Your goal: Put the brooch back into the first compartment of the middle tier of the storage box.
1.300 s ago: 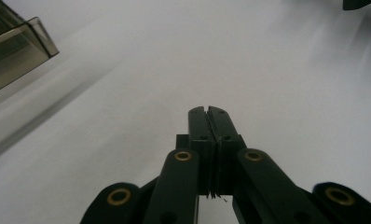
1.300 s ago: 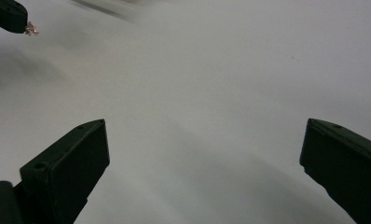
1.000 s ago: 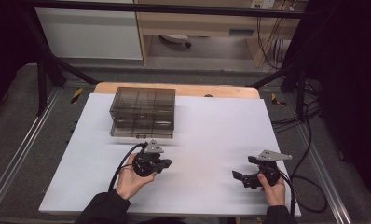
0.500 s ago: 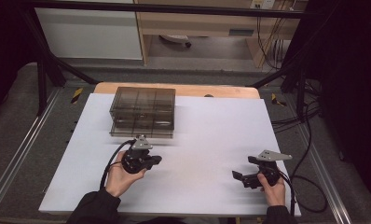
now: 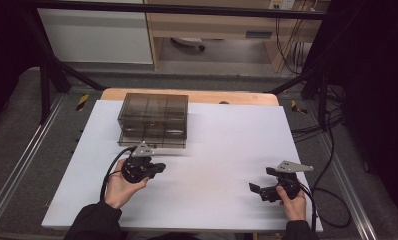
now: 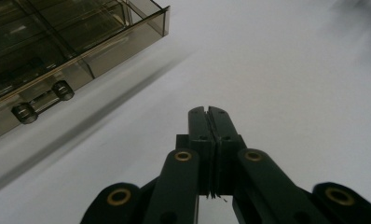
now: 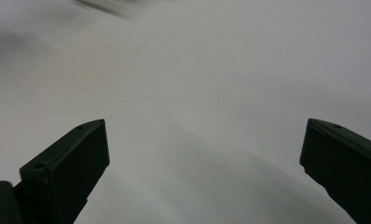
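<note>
A white sheet [image 5: 227,150] is laid over a wooden table [image 5: 237,96], with grey floor, metal rails and cables [image 5: 327,125] around it. A smoky transparent compartment box [image 5: 153,120] is set at the far left of the sheet, long axis across the table, latch side facing the person. The left gripper [image 5: 157,167] has been shifted left and toward the box since 1.0 s ago; its jaws are pressed together on nothing [image 6: 208,116]. The right gripper [image 5: 257,189] is kept near the front right edge, jaws spread wide.
</note>
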`<action>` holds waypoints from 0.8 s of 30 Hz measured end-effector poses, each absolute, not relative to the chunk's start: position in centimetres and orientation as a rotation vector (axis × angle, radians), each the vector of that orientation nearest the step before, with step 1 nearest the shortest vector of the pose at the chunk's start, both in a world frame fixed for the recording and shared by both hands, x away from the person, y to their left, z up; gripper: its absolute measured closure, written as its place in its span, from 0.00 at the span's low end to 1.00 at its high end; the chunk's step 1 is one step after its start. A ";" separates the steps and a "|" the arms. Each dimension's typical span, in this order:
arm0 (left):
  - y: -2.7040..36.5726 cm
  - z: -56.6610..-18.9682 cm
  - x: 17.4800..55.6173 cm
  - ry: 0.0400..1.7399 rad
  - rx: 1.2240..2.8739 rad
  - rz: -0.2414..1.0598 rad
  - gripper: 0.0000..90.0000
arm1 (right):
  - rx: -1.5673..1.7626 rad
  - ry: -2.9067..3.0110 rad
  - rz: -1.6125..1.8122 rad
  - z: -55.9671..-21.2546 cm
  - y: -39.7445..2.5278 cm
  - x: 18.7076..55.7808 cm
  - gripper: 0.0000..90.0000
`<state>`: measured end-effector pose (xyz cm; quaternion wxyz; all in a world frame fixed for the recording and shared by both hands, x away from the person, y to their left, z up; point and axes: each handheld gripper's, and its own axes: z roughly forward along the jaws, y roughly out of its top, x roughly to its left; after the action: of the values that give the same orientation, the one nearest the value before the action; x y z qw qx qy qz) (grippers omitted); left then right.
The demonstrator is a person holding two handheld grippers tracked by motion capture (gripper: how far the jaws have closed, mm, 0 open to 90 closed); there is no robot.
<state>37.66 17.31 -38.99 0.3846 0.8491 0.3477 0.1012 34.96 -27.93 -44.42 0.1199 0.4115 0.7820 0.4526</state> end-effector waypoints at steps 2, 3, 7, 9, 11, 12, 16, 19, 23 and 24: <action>17.6 -38.9 37.8 0.889 2.165 0.265 0.98 | 1.204 2.288 1.321 -44.4 -27.9 35.0 0.02; 17.7 -38.8 37.8 0.893 2.164 0.267 0.98 | 1.201 2.287 1.322 -44.4 -27.9 35.0 0.02; 18.2 -38.7 38.0 0.904 2.159 0.274 0.98 | 1.205 2.285 1.323 -44.4 -27.9 34.9 0.02; 18.5 -38.6 38.2 0.915 2.158 0.279 0.98 | 1.203 2.286 1.323 -44.4 -27.9 35.0 0.02; 18.8 -38.6 38.4 0.921 2.157 0.285 0.98 | 1.203 2.287 1.322 -44.4 -27.9 35.0 0.02; 19.0 -38.6 38.5 0.924 2.155 0.284 0.98 | 1.203 2.287 1.322 -44.4 -27.9 34.9 0.02; 19.5 -38.4 38.7 0.936 2.151 0.293 0.98 | 1.201 2.287 1.322 -44.4 -27.9 35.0 0.02; 19.8 -38.2 39.0 0.949 2.144 0.300 0.98 | 1.204 2.287 1.321 -44.4 -27.9 35.0 0.02; 20.3 -38.1 39.3 0.963 2.141 0.309 0.98 | 1.202 2.285 1.323 -44.4 -27.9 35.0 0.02; 20.4 -38.1 39.4 0.968 2.139 0.309 0.98 | 1.201 2.286 1.323 -44.4 -27.9 35.0 0.02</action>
<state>39.37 20.40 -38.08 0.3774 0.8365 0.3785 0.1209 34.96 -27.93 -44.42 0.1199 0.4111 0.7821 0.4526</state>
